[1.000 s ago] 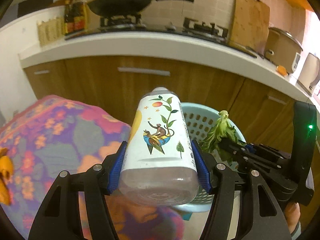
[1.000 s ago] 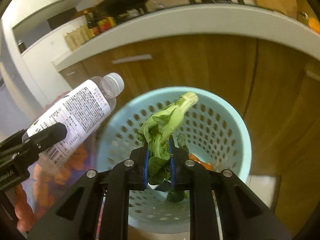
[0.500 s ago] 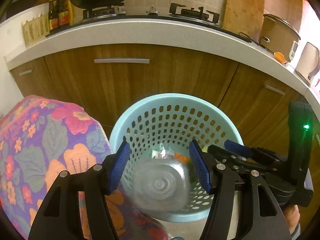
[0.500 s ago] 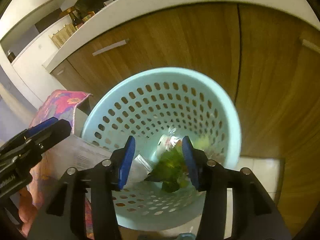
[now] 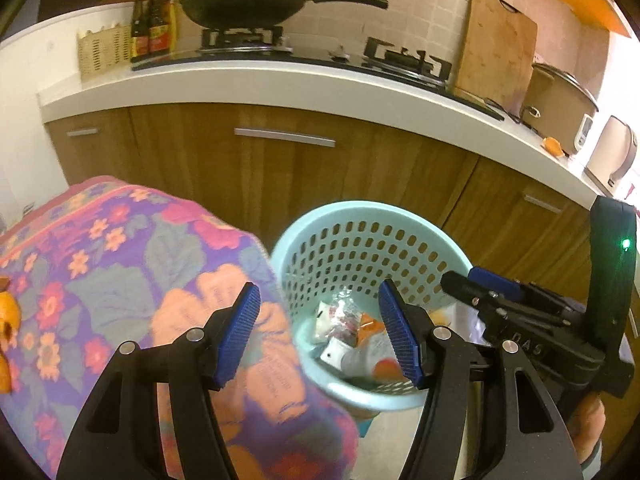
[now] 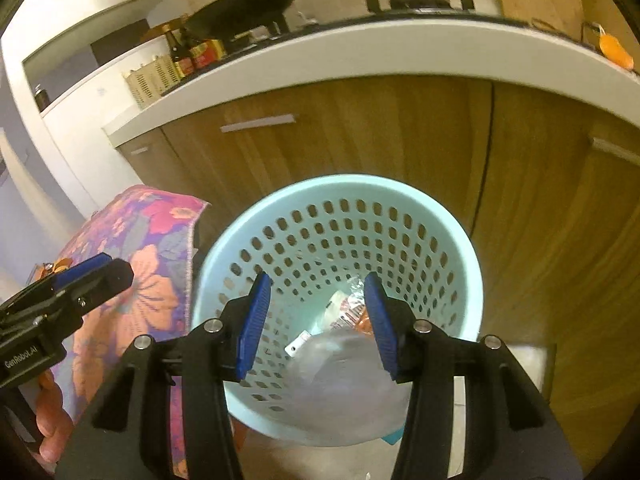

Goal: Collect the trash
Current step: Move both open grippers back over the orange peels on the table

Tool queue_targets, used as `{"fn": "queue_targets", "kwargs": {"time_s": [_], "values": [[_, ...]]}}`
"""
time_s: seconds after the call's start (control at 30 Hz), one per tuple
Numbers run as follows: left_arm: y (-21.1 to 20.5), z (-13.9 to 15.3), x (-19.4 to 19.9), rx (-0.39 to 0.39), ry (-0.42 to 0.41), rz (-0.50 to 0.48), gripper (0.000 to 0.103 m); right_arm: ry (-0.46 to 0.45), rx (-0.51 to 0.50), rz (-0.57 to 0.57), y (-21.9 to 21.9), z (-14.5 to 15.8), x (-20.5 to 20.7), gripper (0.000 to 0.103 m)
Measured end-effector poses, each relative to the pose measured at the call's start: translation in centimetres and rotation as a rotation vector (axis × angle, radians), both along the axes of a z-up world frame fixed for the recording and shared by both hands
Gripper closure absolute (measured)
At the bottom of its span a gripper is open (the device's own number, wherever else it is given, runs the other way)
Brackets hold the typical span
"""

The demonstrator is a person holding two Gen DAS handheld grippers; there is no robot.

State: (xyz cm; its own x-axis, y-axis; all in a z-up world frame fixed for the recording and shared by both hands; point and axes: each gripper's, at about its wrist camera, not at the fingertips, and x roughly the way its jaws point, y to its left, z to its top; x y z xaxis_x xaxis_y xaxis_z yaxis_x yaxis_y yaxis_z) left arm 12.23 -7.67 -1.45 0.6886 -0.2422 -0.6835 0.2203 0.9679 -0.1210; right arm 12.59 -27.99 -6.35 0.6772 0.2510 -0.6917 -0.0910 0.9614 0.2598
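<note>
Wooden kitchen cupboards stand behind the basket (image 6: 460,248), which sits on the floor just beside a bench (image 5: 100,264) draped in a flowered cloth. Inside the basket lies the trash: a clear plastic bottle (image 6: 340,364) on its side near the bottom, with crumpled wrappers (image 6: 344,314) behind it; any greens down there cannot be made out. Your right claw (image 6: 316,320) hangs over the basket's mouth, spread wide and holding nothing. Your left claw (image 5: 318,336) is also spread wide and empty, over the basket's rim where it meets the cloth. Both drops look finished, so the step in hand is likely to draw clear and go for the next piece. Lift each claw straight up from the basket before swinging away, so that no finger catches the rim and tips it. An orange scrap (image 5: 8,320) lies on the cloth, well away from the basket on the far left; it may be peel. Leave the claw wide as you approach it, and come down from above rather than dragging the cloth.
</note>
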Motion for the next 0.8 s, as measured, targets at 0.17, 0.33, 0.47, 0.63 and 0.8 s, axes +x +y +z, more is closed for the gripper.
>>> {"fn": "queue_targets", "kwargs": {"time_s": [0.17, 0.33, 0.47, 0.63, 0.8], "values": [[2.9, 0.8, -1.9, -0.008, -0.025, 0.047, 0.043, -0.026, -0.022, 0.035, 2.2, 1.2, -0.6, 0.058], [6.9, 2.0, -4.3, -0.042, -0.059, 0.115, 0.042, -0.051, -0.047, 0.082, 5.0, 2.4, -1.1, 0.058], [10.4, 3.0, -6.1, -0.058, -0.089, 0.180, 0.042, -0.085, -0.058, 0.137, 8.0, 3.5, -1.6, 0.058], [14.9, 3.9, -8.1, -0.069, -0.127, 0.289, 0.042, -0.135, -0.077, 0.243, 12.8, 5.0, -2.3, 0.058], [21.0, 4.8, -10.4, -0.062, -0.152, 0.419, 0.037, -0.149, -0.073, 0.396, 19.0, 6.2, -3.0, 0.058]]}}
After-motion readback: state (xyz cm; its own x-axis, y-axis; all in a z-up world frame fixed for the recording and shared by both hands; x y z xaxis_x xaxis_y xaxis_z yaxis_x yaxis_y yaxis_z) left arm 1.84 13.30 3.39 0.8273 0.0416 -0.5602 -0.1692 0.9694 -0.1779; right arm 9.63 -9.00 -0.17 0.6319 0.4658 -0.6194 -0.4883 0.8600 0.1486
